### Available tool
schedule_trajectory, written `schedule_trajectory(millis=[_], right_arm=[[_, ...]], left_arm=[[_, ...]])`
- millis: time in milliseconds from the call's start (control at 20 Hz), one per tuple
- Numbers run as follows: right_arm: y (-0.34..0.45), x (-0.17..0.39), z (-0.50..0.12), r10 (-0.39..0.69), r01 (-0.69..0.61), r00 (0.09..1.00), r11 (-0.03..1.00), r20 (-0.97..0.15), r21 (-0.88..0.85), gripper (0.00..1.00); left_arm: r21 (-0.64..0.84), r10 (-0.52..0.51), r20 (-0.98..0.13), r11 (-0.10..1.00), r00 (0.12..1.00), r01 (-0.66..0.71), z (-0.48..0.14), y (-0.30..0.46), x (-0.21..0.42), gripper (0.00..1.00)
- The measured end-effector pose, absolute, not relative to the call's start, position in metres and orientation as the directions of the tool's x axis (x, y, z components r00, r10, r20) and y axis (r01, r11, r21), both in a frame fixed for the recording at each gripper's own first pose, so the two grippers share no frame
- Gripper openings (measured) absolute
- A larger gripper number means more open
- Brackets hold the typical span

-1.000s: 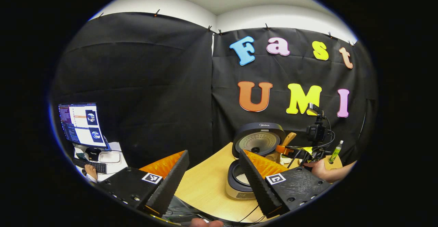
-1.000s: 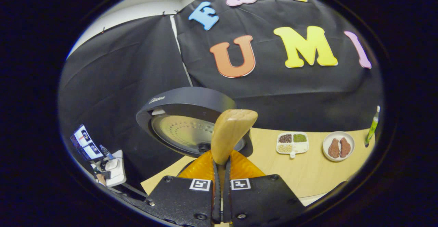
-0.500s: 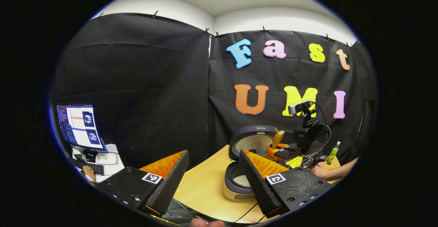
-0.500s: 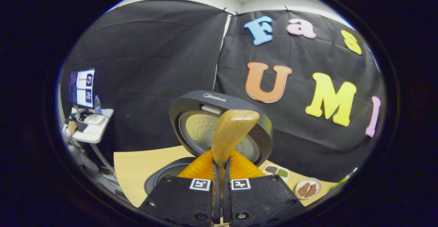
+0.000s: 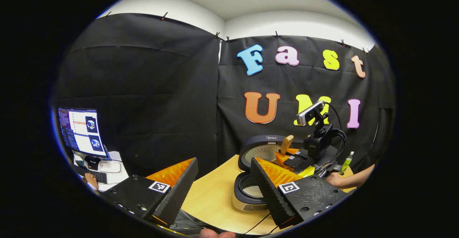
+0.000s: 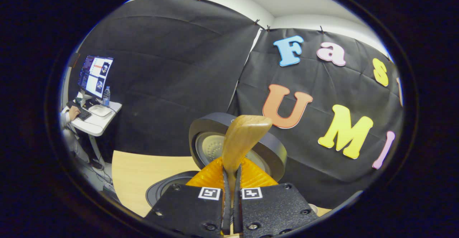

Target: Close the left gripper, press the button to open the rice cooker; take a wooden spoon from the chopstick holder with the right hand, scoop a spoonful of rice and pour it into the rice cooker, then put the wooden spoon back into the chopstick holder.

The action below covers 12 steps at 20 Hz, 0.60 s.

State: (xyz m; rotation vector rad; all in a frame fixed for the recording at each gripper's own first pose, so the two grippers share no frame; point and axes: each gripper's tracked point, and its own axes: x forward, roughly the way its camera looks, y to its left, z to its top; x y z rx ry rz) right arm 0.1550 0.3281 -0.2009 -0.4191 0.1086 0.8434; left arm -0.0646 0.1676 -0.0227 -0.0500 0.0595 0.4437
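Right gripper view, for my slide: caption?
Right gripper clamps a light wooden spoon before the open dark rice cooker's lid.

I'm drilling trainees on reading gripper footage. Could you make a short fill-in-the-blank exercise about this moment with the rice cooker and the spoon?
1. The right tool is shut on the handle of a ____ spoon.
2. The lid of the rice cooker stands ____.
3. The fingers of the left tool are spread ____, holding nothing.
4. The rice cooker rests on a light wooden ____.

Missing words: wooden; open; apart; table
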Motion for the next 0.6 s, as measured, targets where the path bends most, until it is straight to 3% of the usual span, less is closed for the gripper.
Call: schedule_trajectory(millis=[250, 600], right_arm=[[0.317, 0.143, -0.161, 0.721, -0.744, 0.638, 0.667, -0.270, 0.023, 0.08], [0.245, 0.156, -0.108, 0.697, -0.574, 0.684, 0.696, -0.215, 0.431, 0.08]], left_arm=[[-0.084, 0.371, -0.075, 0.922, 0.926, -0.377, -0.017, 0.147, -0.049, 0.95], [-0.074, 0.290, -0.084, 0.952, 0.953, -0.296, -0.015, 0.123, -0.024, 0.95]])
